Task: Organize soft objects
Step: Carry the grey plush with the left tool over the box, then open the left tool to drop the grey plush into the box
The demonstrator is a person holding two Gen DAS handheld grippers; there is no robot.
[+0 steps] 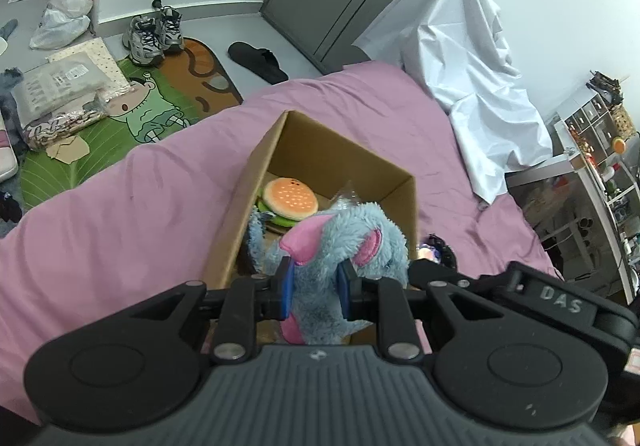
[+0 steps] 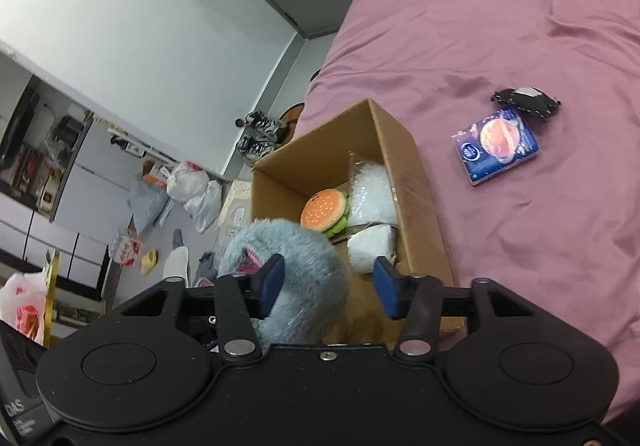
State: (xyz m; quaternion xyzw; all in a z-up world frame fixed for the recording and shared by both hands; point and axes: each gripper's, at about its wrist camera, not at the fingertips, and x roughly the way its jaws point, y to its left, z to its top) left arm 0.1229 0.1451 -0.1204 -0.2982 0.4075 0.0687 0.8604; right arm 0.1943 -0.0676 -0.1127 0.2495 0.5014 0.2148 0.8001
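My left gripper (image 1: 315, 288) is shut on a fluffy blue-and-pink plush toy (image 1: 352, 234) and holds it over the near end of an open cardboard box (image 1: 248, 197) on the pink bed. A burger plush (image 1: 290, 199) lies inside the box. In the right wrist view the same blue plush (image 2: 292, 266) hangs at the box's near left corner, beside the box (image 2: 408, 165), the burger plush (image 2: 325, 211) and white packaged soft items (image 2: 372, 197). My right gripper (image 2: 329, 288) is open and empty above the box's near edge, with the plush against its left finger.
A blue booklet (image 2: 496, 145) and a small black-and-white pouch (image 2: 526, 101) lie on the pink bed (image 2: 520, 25) right of the box. A white sheet (image 1: 468, 57) drapes over the far bed end. Shoes (image 1: 154, 33), bags and a mat cover the floor left.
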